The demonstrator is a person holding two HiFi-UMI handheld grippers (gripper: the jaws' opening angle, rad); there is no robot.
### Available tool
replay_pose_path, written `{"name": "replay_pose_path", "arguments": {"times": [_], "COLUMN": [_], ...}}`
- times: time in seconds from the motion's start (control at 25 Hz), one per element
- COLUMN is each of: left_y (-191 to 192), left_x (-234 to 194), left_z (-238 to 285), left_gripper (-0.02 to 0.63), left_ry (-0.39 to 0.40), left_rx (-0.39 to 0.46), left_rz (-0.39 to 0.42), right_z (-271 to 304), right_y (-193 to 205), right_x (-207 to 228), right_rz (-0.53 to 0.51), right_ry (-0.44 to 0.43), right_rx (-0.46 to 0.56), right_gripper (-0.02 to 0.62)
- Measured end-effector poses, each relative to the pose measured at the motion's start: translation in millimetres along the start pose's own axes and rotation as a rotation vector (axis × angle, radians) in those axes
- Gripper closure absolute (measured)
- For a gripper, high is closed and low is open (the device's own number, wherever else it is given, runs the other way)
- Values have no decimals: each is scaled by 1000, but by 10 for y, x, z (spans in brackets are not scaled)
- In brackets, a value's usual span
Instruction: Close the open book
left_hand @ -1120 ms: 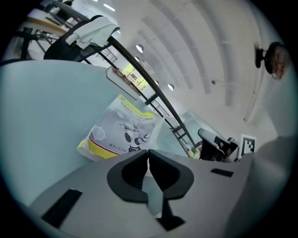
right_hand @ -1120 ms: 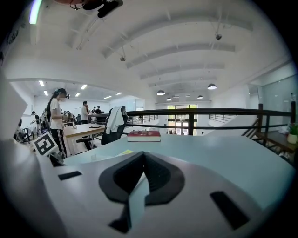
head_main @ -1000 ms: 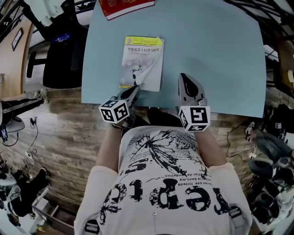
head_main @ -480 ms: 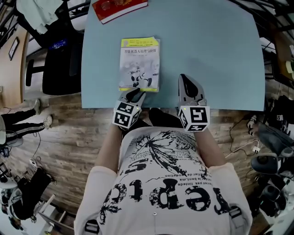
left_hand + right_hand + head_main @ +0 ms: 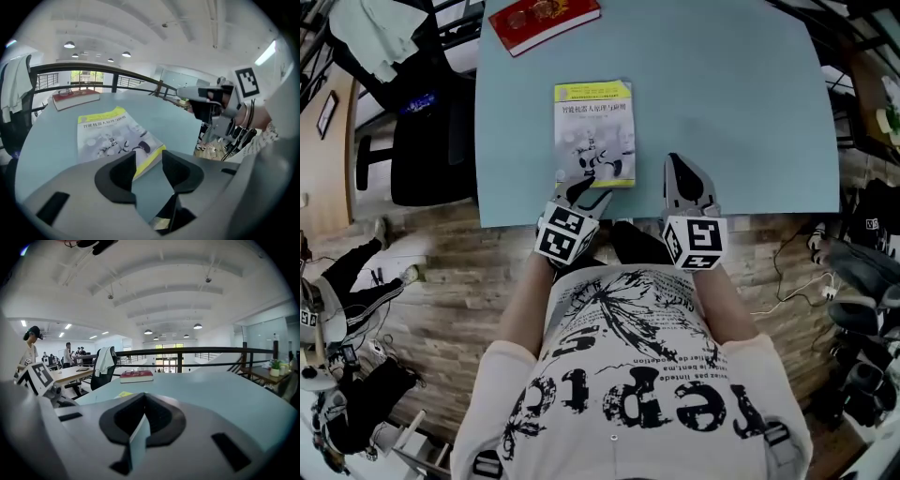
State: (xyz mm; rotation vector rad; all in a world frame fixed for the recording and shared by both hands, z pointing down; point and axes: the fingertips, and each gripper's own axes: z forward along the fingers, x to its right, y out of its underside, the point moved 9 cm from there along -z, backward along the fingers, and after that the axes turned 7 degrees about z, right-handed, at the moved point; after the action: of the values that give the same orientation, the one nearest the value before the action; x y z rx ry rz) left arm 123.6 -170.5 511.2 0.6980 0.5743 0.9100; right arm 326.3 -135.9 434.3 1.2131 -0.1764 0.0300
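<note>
Looking down from the head view, the thin paperback book with the yellow-and-white cover (image 5: pixel 593 133) lies closed and flat, cover up, on the pale blue table (image 5: pixel 731 103). It sits towards the table's near edge, a little left of the middle. A thicker red hardback book (image 5: pixel 544 21) lies well apart from it at the far left corner.

My left gripper (image 5: pixel 584 194) hovers just at the paperback's near edge. My right gripper (image 5: pixel 675 164) rests over the near edge of the table, to the right of the book and apart from it. Only this view gives me the black office chair (image 5: pixel 431 131) left of the table, the wooden floor and the person's printed white shirt.

The left gripper view gives me what the head view cannot: the left gripper's (image 5: pixel 149 157) jaws have just been opening and stand wide apart, released. Nothing is between them; I see only bare table in the gap and the paperback's (image 5: pixel 112 136) yellow-edged near corner just past the tips. It also catches the right gripper's marker cube off to the right and the red book (image 5: pixel 76 98) far behind.

The right gripper view shows the right gripper (image 5: pixel 143 401) clenched, jaws together with only a thin sliver of table between, gripping nothing. It looks low across the table to the red book (image 5: pixel 136 376), a railing and people at desks on the left.
</note>
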Motion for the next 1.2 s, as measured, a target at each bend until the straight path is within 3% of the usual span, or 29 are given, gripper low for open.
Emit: {"name": "replay_pose_path", "arguments": {"times": [0.12,0.24,0.64,0.88,1.04,1.2], "left_y": [-222,-427,-798,-899,-908,-833], "left_x": [-35,-113,-265,-229,-284,-353], "left_z": [-320,-646,-1661,-2137,-2363,-2396], "left_gripper": [499,557,584,588,588,588], "left_ry": [1,-65,-269,-349,-407,-403], "left_rx": [92,208,552,671,727,738], "left_rz": [24,29,102,173,169,147], "right_z": [-49,-121,-348,-459,-495,-534], "right_y": [-14,-48,-358,-492,-592,-627], "right_x": [-167,-340,-761,-960,-1115,-1235], "right_rz": [3,9,-27,-79,-123,-182], "right_ry": [-8,-32,-61,-50,-55,-77], "right_rx": [-4,11,140,186,206,211], "right_gripper": [584,584,584,584,586,586]}}
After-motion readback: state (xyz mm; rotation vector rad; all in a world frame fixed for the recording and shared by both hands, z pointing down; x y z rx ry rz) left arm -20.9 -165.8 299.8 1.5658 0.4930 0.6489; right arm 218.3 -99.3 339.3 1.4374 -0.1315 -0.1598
